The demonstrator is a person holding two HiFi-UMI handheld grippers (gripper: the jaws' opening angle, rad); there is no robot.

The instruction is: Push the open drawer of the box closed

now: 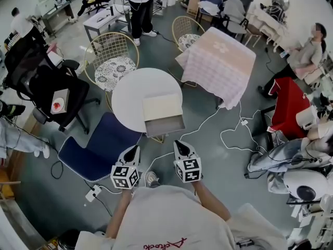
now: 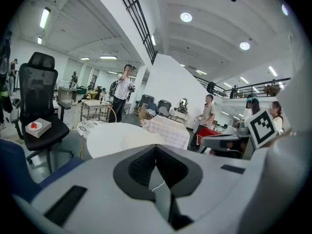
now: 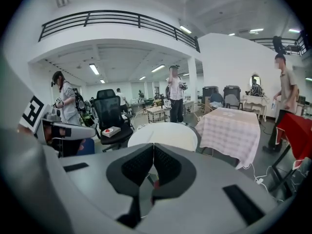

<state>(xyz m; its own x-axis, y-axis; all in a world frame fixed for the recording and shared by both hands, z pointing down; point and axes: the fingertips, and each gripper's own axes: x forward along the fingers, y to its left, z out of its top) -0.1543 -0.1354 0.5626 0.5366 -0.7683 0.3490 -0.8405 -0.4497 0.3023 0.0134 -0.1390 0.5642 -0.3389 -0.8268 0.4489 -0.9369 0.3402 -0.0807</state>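
- judging by head view, approach step: box [image 1: 162, 107] at table's [image 1: 130, 90] 5 o'clock edge, drawer [image 1: 165, 125] open, well apart from left gripper [image 1: 133, 150], right gripper [image 1: 179, 146].
- left gripper view: clenched, empty.
- right gripper view: clenched, empty; next, press drawer front.

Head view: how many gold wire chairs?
2. One wire chair sits at the round table's far left side. The other stands left of the checked table. More may be hidden in the clutter.
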